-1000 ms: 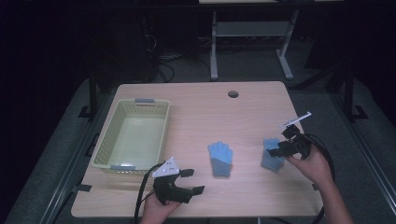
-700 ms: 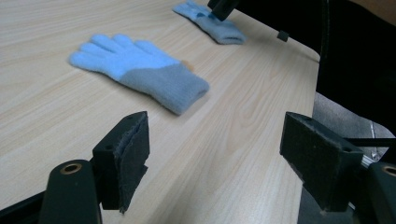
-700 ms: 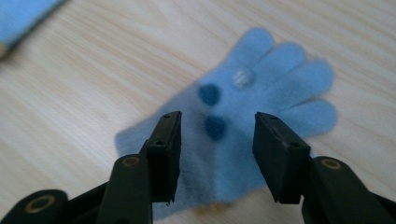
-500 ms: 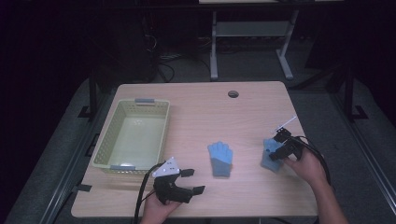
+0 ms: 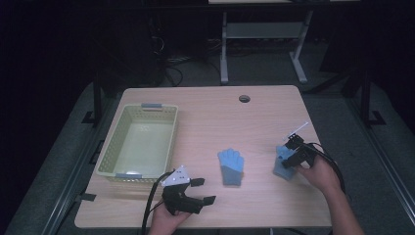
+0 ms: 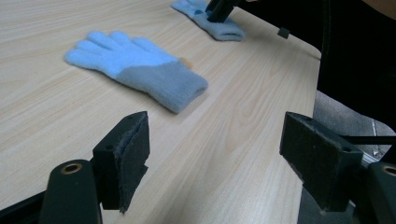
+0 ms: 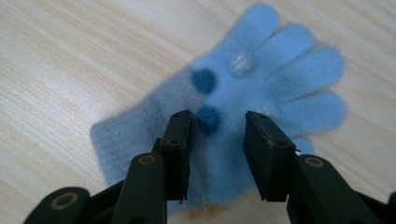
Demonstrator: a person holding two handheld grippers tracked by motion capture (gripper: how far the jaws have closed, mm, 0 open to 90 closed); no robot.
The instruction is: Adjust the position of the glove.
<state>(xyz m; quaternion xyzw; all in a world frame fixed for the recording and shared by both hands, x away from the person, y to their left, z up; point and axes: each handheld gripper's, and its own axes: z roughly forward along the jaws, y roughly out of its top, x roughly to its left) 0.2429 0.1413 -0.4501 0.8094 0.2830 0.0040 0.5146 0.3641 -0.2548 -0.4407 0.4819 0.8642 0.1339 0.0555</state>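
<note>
Two light blue knit gloves lie flat on the wooden table. One glove [image 5: 230, 165] [image 6: 140, 70] lies mid-table, ahead of my left gripper [image 5: 195, 191] [image 6: 215, 126]. That gripper rests open near the front edge, with nothing between its jaws. The second glove [image 5: 283, 165] [image 7: 261, 88] [image 6: 210, 23] lies at the right and has dark blue dots on its palm. My right gripper [image 5: 293, 154] [image 7: 217, 121] is down on it. Its jaws stand a little apart on either side of the palm, near the grey cuff, with flat fabric between them.
A pale green plastic basket [image 5: 159, 108] stands empty at the table's left. A round cable hole [image 5: 244, 98] sits near the far edge. The table's right edge is close to the right glove. Dark floor and a metal stand lie beyond the table.
My right gripper has come down and slightly toward the person onto the right glove. The left gripper and the middle glove have stayed put.
</note>
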